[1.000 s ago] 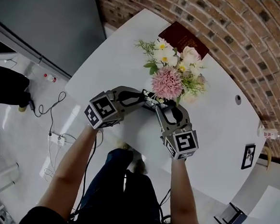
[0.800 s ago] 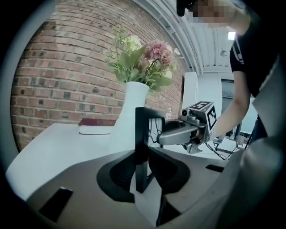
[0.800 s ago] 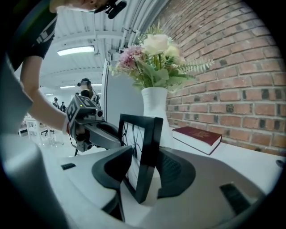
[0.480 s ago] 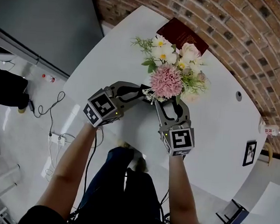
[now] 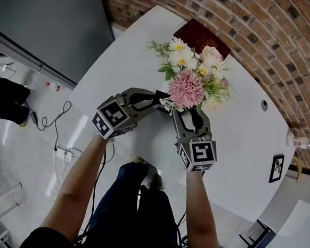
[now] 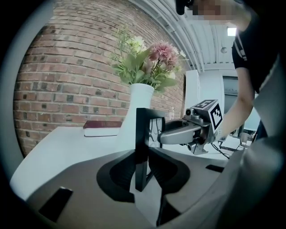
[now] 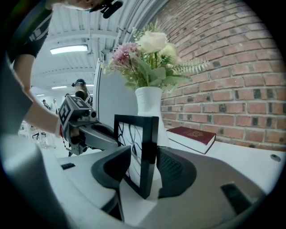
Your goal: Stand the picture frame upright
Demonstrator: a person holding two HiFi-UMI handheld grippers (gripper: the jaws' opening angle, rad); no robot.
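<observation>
While your left claw (image 6: 142, 166) pinches the picture frame (image 6: 144, 134) by one edge, your right claw (image 7: 144, 172) straddles it, jaws wide, pads seemingly clear. The frame stands upright before the vase (image 6: 139, 105), toward the counter's (image 5: 237, 159) near edge. Next, loosen the left gently and watch for tipping.

Black frame (image 7: 149, 152), white table (image 5: 238, 154), red brick wall (image 5: 289, 46).
The frame's picture is white with black curving lines; vase (image 7: 149, 100) white; flowers (image 5: 185, 91) pink and cream; book (image 5: 202, 39) dark red.
</observation>
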